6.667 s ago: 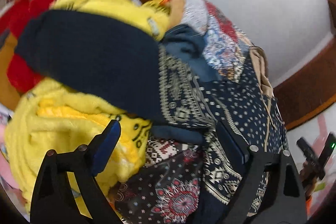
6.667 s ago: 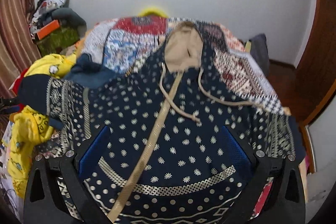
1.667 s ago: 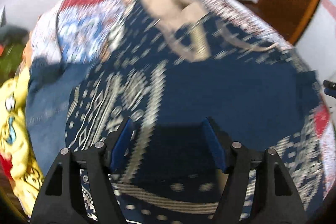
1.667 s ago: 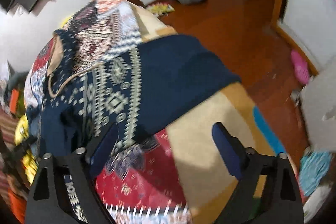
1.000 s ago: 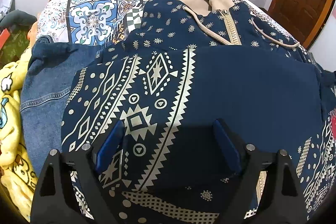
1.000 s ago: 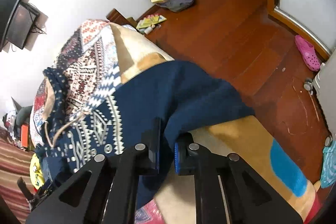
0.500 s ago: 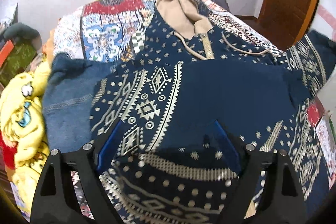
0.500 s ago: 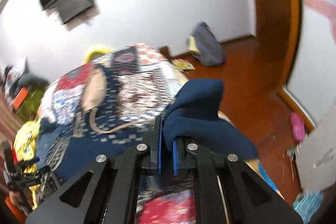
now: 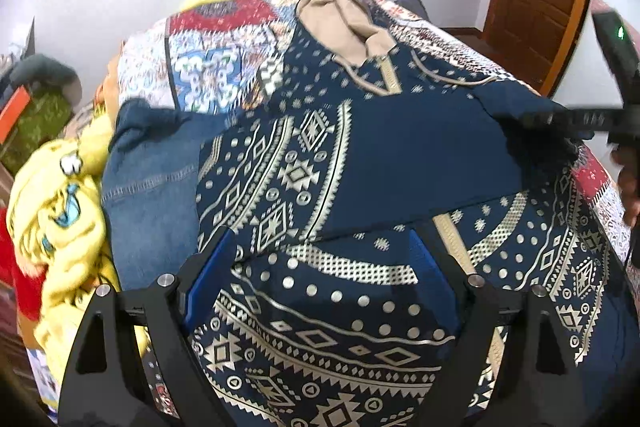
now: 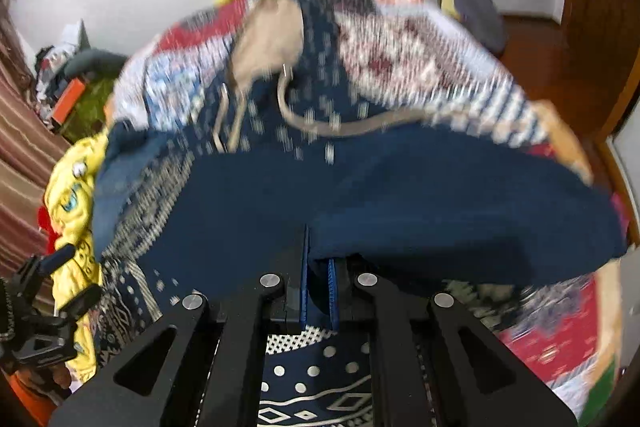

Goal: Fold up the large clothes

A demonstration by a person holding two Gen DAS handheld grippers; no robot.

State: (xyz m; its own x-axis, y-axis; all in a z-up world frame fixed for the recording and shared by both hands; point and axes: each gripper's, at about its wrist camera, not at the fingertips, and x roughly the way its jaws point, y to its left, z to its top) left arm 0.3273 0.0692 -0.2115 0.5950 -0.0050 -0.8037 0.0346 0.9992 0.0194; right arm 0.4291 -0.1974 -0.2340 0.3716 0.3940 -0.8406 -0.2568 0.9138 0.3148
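Spanning the patchwork bedspread [image 9: 224,39], the hooded jacket [image 9: 320,163] is laid hood-end farthest from both grippers. Its right sleeve [image 10: 400,203] is pinched in the closed right gripper [image 10: 318,279] and is held crosswise above the jacket's chest. The left gripper [image 9: 320,267], wide open and empty, hovers over the hem. Only the left view shows the first sleeve lying flat; the grip itself is seen only from the right wrist.
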